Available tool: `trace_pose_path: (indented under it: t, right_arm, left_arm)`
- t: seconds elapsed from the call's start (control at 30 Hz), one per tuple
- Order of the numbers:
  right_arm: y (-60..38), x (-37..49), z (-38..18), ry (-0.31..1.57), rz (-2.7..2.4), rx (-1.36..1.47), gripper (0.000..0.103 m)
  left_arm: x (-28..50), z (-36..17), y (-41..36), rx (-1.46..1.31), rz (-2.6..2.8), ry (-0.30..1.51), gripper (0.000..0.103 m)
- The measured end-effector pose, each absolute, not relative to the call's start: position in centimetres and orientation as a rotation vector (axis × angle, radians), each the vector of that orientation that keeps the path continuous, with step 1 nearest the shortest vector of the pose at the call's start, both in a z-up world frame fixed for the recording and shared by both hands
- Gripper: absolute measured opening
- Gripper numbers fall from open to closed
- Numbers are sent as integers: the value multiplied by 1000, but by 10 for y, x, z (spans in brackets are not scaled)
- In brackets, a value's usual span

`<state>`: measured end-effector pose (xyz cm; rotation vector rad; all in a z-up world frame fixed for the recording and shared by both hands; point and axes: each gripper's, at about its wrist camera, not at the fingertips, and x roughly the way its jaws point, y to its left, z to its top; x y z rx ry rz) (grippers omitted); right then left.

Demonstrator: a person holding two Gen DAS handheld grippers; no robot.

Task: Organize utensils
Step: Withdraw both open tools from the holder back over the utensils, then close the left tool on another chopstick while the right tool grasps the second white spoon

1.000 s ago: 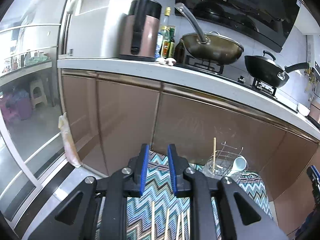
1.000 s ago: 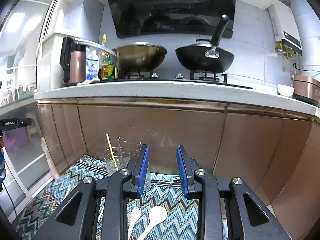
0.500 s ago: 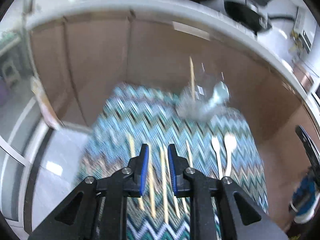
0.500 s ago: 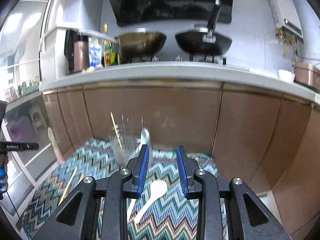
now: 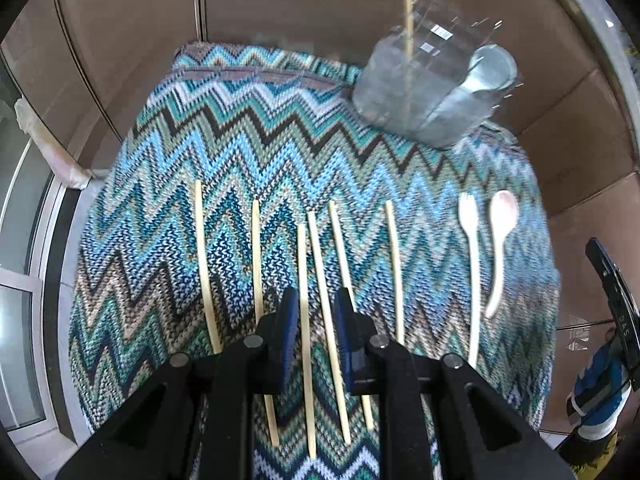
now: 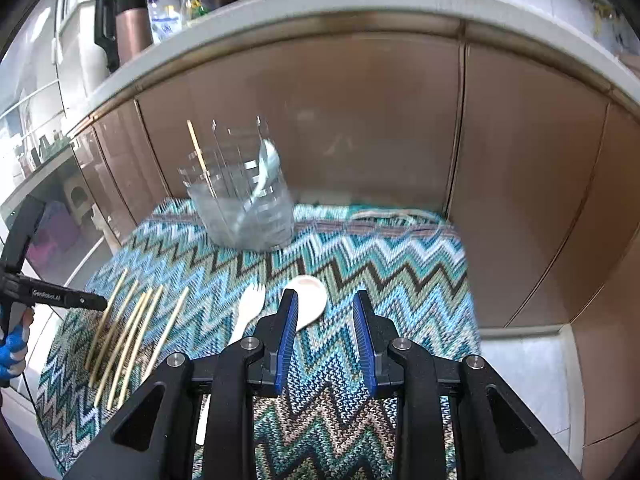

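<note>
Chopsticks (image 5: 320,280) in a loose row on zigzag mat (image 5: 240,140), lower centre of frame, left gripper (image 5: 314,336) above them, fingers parted and empty, white fork (image 5: 470,248) and spoon (image 5: 500,232) at right, clear holder (image 5: 420,92) upper right, right gripper (image 6: 326,336) fingers apart, empty, near spoon.

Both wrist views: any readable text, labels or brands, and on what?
"GenRobot.AI", white print on the black body of the left tool, seen from the right wrist view.
Bottle label on the counter: blurred, unreadable.
White stickers on the clear utensil holder: too small to read.
Marking on the right tool at the left view's edge: illegible.
</note>
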<state>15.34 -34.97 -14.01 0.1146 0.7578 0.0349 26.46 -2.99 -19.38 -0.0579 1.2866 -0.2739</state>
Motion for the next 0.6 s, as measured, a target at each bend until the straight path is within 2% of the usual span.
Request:
trace_pose_path:
  t: [0.23, 0.6]
  right_arm:
    - [-356, 179, -177, 872, 93, 179, 28]
    - [-355, 215, -206, 954, 136, 243, 28]
  left_arm:
    - [290, -227, -32, -55, -216, 1359, 17]
    - [301, -239, -33, -42, -217, 1389, 17]
